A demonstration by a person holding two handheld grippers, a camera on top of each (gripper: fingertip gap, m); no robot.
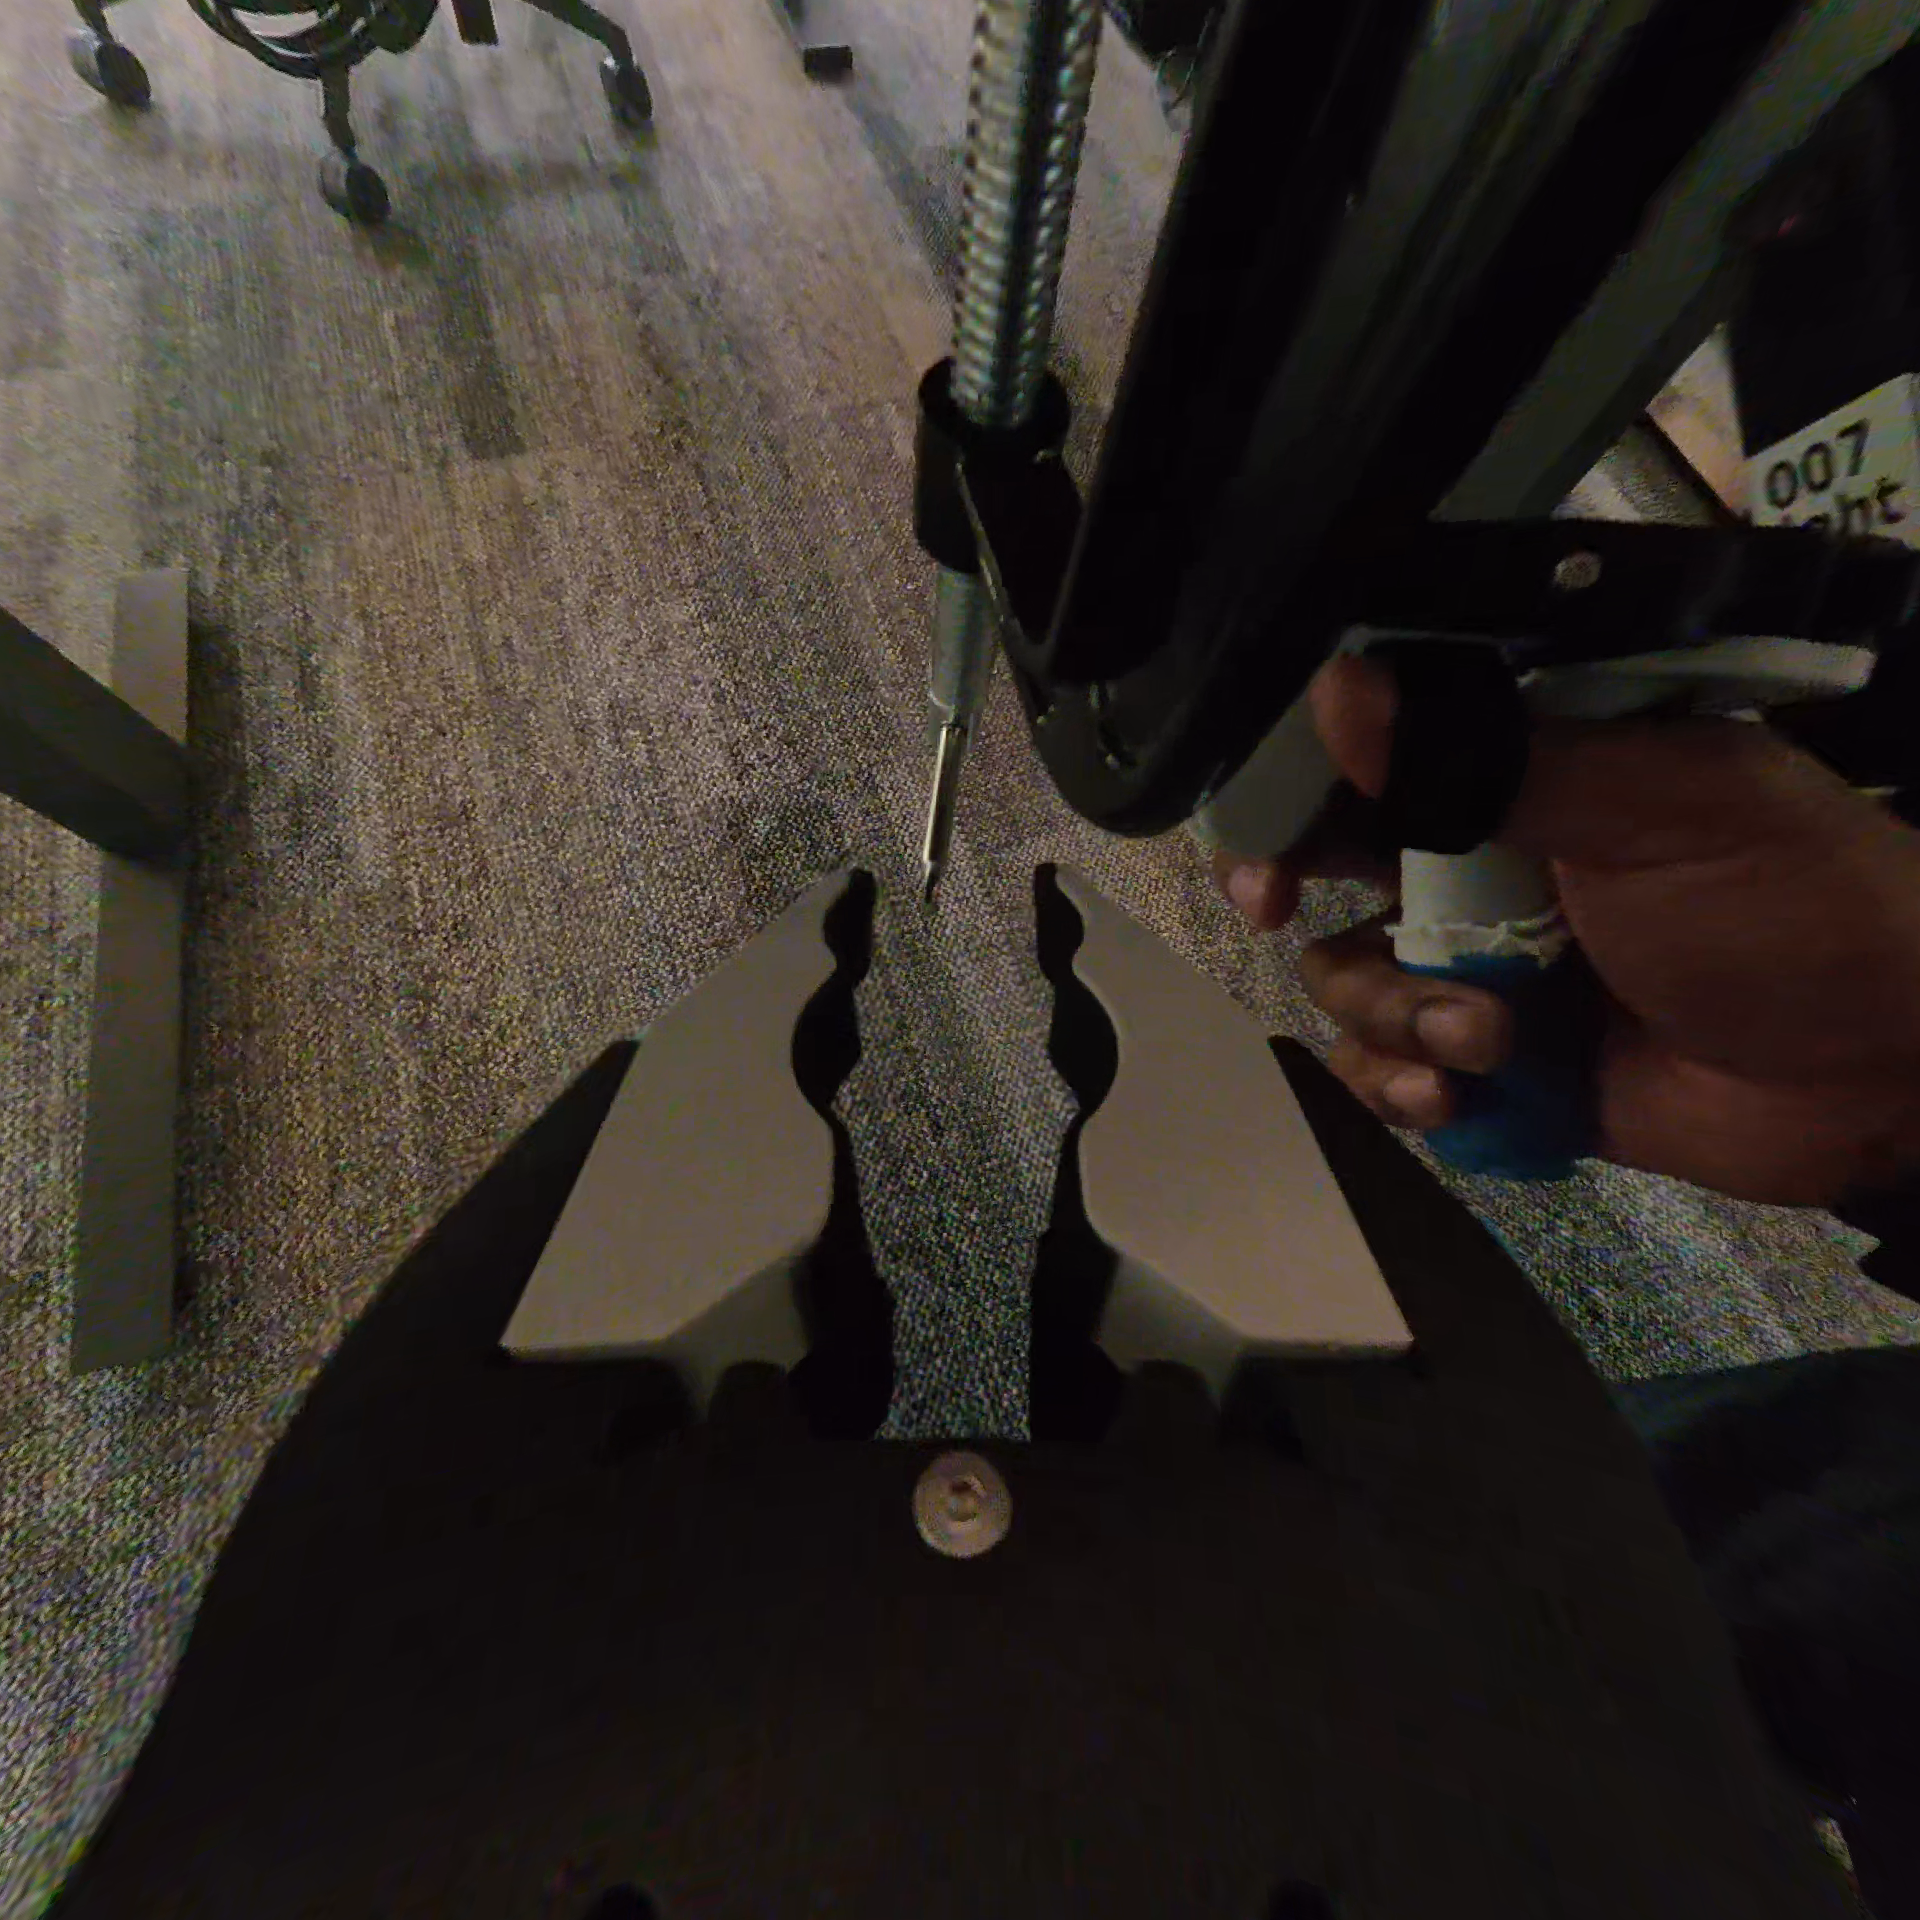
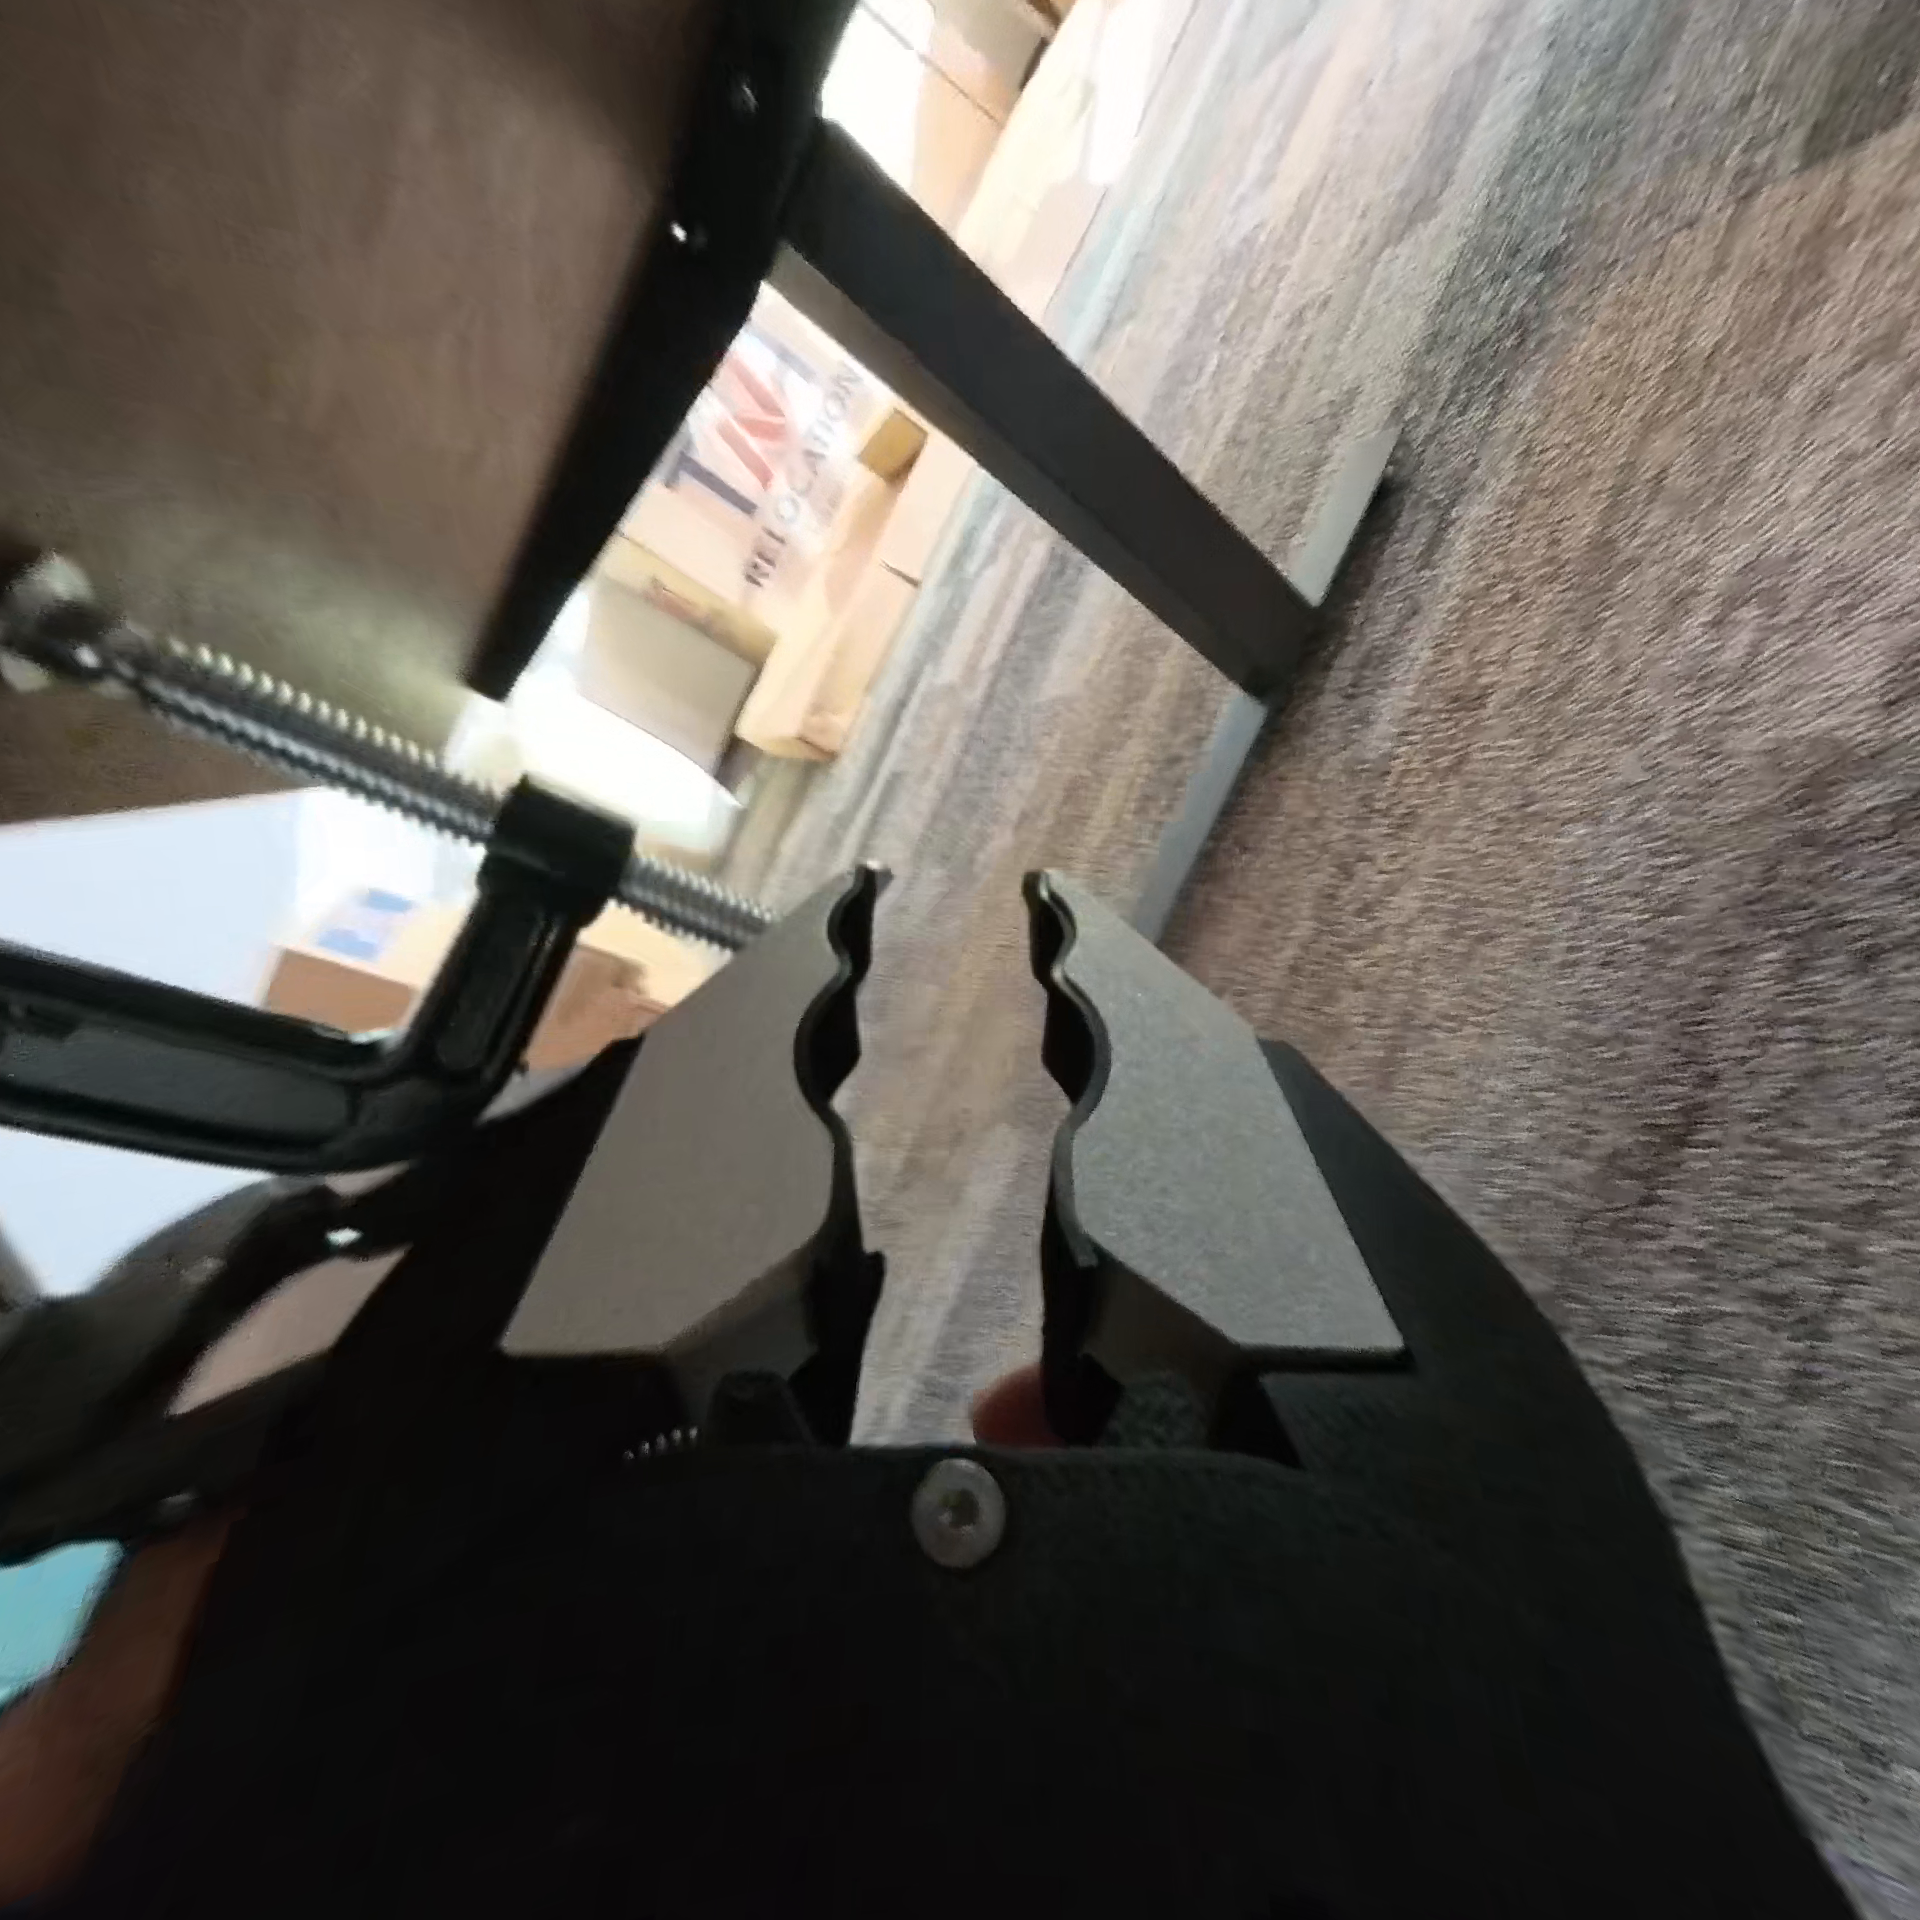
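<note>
The left gripper [image 1: 954, 883] hangs over the carpet [image 1: 436, 644] with its fingers [image 1: 727, 1122] released and nothing between them. Just ahead of their tips is the thin metal tip of a clamp screw [image 1: 1013, 208], a bright threaded rod that runs through the black collar of a clamp [image 1: 1299, 436]. A hand [image 1: 1621, 935] to the right grips a pale and blue handle with a dark strap over the knuckles; what it belongs to cannot be told for certain.

The right gripper [image 2: 954, 883] is tilted hard, its fingers [image 2: 1195, 1091] also released and empty. The same screw [image 2: 312, 748] and black clamp arm [image 2: 312, 1049] lie just left of it, under the brown underside of the bench [image 2: 312, 260].

Risks, as I judge them: both views are motion-blurred and dim, so a finger could knock the screw tip or snag the clamp frame. The screw's rod is slim, hard and slick, and it could slip in smooth wavy finger pads. The bench edge is close above the right gripper and could be struck.

The carpet is grey, speckled and coarse. A black bench leg [image 2: 1039, 436] stands on a flat grey foot. A chair base [image 1: 343, 73] with castors stands well apart, and cardboard boxes [image 2: 800, 499] lie beyond.
</note>
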